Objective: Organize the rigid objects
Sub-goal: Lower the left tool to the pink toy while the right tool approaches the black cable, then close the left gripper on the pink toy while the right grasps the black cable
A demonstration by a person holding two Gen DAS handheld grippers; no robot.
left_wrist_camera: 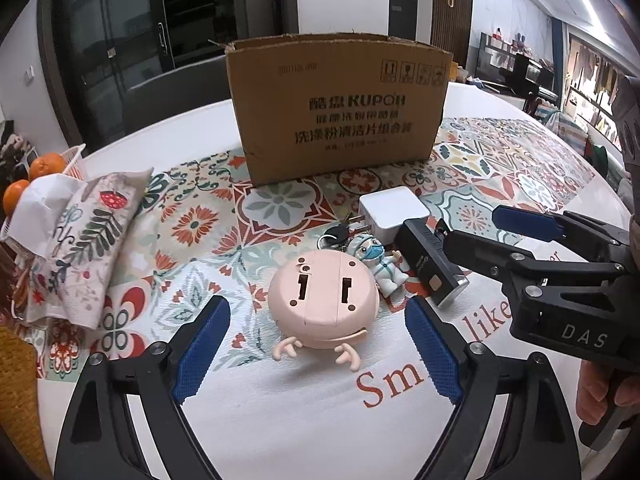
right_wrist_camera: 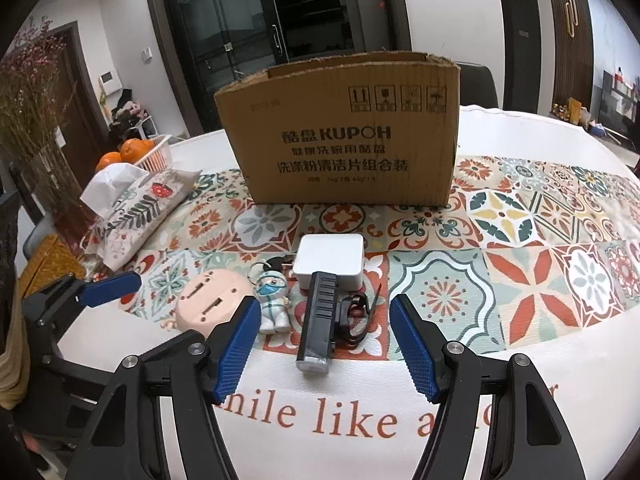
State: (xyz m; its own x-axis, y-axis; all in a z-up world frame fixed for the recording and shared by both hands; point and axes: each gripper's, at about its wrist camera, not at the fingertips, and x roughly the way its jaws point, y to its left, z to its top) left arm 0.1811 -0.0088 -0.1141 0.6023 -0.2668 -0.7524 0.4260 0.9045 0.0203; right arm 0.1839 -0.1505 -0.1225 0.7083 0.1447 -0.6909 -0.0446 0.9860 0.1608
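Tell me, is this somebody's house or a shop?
Most likely a house, a dining or living room. The table wears a flowery cloth, with a tissue pouch and a basket of oranges on it, and glass doors stand behind.

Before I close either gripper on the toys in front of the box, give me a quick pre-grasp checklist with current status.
1. Left gripper open and lined up on the pink toy head: ok, jaws straddle it.
2. Right gripper open and lined up on the black flashlight: ok.
3. Flashlight free of neighbours: not ok, it rests against the white charger, and a black strap lies beside it.
4. Medic figurine out of the jaws' paths: cannot tell, it sits between both targets.
5. Cardboard box open on top: ok.
6. Room inside the box: cannot tell.
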